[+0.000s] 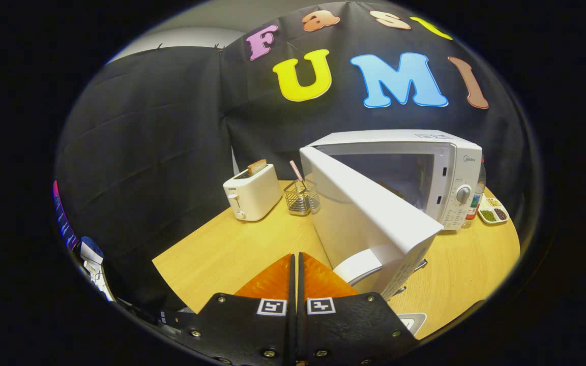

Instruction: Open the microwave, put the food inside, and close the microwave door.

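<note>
At the bottom centre of the frame my claw has its fingers pressed together with only a thin slit between them, and they hold nothing. Just to their right, low on the counter, sits a white plate; I can't tell whether any food is on it, since the door hides most of it. The door of the microwave swings out toward me across the middle of the frame, wide open, so I judge the opening step done. The cavity looks dark and I can make out no food in it, so loading and closing are probably what is left.

Further back, left of centre, a toaster holds a slice of bread, with a wire basket beside it. At the far right, past the microwave, stand a bottle and a divided tray.

The microwave and toaster each carry a small mark I leave unread.
</note>
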### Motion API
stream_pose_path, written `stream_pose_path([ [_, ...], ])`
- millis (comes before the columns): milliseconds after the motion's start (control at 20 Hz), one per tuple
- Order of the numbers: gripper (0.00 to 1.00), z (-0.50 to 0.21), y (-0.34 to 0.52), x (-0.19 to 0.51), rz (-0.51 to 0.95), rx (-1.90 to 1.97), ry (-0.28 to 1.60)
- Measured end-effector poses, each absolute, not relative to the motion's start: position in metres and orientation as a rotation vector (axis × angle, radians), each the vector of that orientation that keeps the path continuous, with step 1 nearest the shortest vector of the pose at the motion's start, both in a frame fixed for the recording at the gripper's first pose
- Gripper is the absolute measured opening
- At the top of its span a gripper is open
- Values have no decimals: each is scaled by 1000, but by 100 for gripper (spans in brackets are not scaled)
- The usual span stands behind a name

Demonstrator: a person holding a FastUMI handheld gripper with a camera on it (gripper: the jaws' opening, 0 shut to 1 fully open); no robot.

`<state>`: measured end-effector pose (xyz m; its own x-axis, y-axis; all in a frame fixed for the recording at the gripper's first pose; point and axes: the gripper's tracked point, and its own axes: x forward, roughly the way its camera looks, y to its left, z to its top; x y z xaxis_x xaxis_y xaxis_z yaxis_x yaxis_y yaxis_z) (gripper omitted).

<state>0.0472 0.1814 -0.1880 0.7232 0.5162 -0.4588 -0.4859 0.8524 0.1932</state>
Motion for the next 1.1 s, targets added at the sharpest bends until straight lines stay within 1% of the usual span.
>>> stream_pose_path([
  [700,1,-198,103,135,432,74,505],
  [1100,1,-204,75,182,353,68,488],
])
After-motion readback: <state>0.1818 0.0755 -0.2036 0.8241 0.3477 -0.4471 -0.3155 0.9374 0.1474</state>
